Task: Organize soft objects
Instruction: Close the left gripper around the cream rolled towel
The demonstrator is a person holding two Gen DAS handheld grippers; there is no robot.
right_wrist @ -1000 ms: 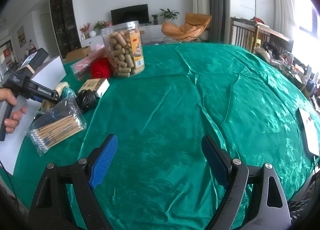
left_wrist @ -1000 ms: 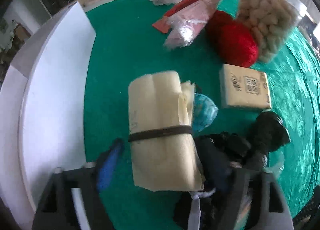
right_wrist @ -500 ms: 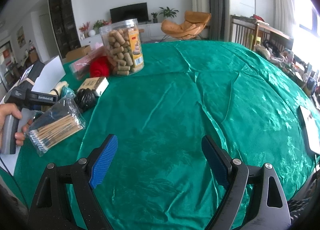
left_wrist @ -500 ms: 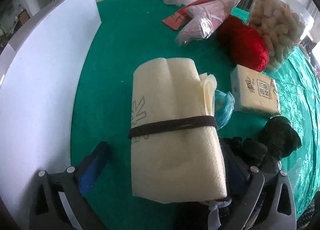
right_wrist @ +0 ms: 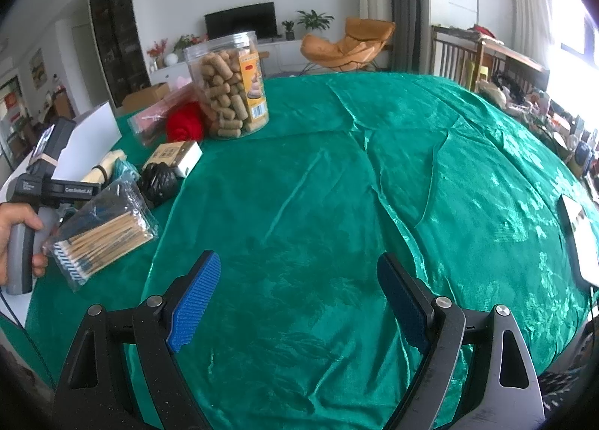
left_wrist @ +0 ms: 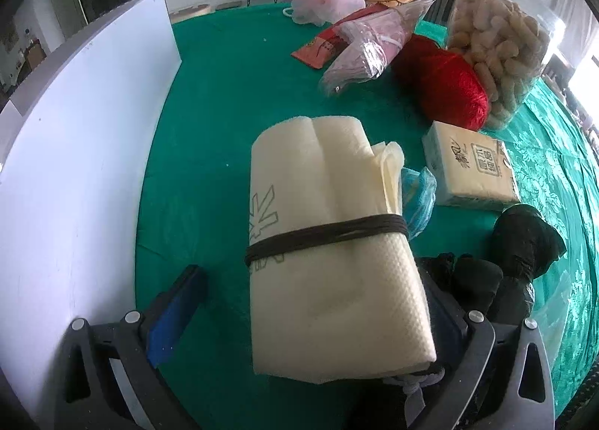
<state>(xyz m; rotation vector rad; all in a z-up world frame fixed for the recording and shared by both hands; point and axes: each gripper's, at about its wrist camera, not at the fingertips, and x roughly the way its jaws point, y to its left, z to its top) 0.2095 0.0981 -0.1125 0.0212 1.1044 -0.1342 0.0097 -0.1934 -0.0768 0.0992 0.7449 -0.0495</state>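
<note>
Between your left gripper [left_wrist: 310, 302] jaws, just opened wide, lies the cream roll [left_wrist: 329, 243], ungripped; centre it, then close near its band. Your right gripper [right_wrist: 299, 299] stays open, empty.

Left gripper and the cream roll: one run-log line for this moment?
left gripper: open, jaws just widened around cream roll, no grip seen | right gripper: open, empty, over green cloth | roll lying on cloth

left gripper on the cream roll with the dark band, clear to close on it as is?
Probably yes. The left gripper is open and straddles the cream roll, its left pad standing clear. The black bags crowd the right side and could get pinched.
</note>
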